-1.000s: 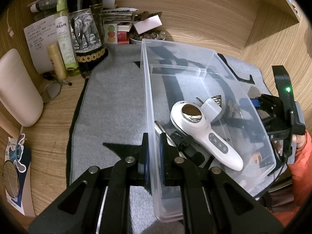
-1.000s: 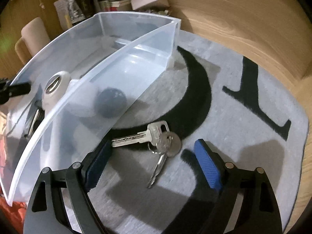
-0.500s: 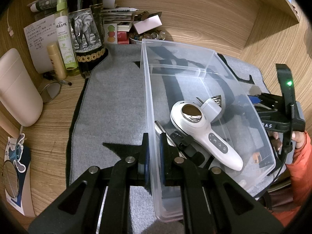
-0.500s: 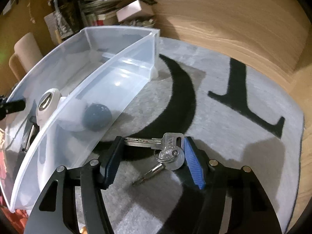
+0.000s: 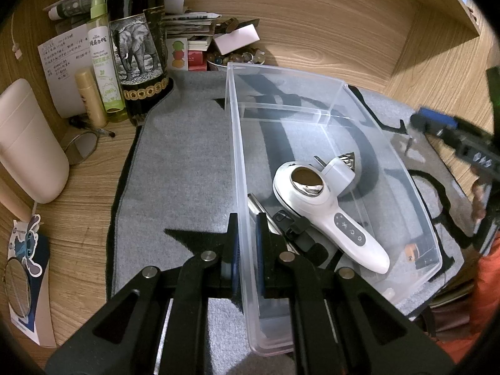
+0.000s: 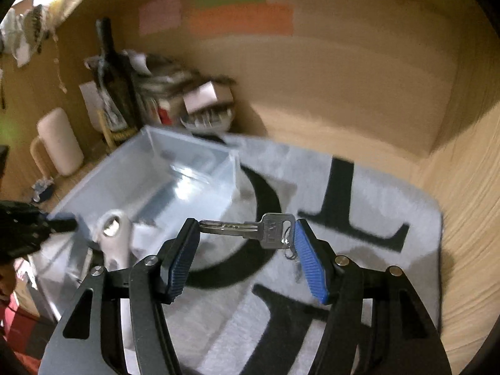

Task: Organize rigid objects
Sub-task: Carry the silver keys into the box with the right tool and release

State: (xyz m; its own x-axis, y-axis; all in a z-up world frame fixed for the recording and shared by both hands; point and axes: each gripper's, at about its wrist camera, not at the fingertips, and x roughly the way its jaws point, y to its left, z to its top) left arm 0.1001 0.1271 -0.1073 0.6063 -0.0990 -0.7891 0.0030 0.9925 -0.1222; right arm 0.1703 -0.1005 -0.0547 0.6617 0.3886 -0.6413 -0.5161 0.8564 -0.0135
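Note:
A clear plastic bin (image 5: 312,100) stands on a grey mat (image 5: 181,168). In it lie a white handheld device (image 5: 325,212), a white plug adapter (image 5: 339,168) and dark small items. My left gripper (image 5: 247,243) is shut on the bin's left wall near its front corner. My right gripper (image 6: 247,250) is shut on a bunch of silver keys (image 6: 268,228), held lengthwise between the blue pads above the mat, to the right of the bin (image 6: 175,181). The right gripper also shows at the right edge of the left wrist view (image 5: 437,125).
At the back left stand a dark wine bottle (image 5: 137,47), a green spray bottle (image 5: 103,59), a small tan tube (image 5: 89,97), papers and a bowl of beads (image 5: 237,57). A beige container (image 5: 28,143) stands on the left. Wooden walls close the back and right.
My right gripper closed on the keys on the mat and lifted them up; the view is now higher and blurred by motion. My left gripper kept its hold on the bin wall.

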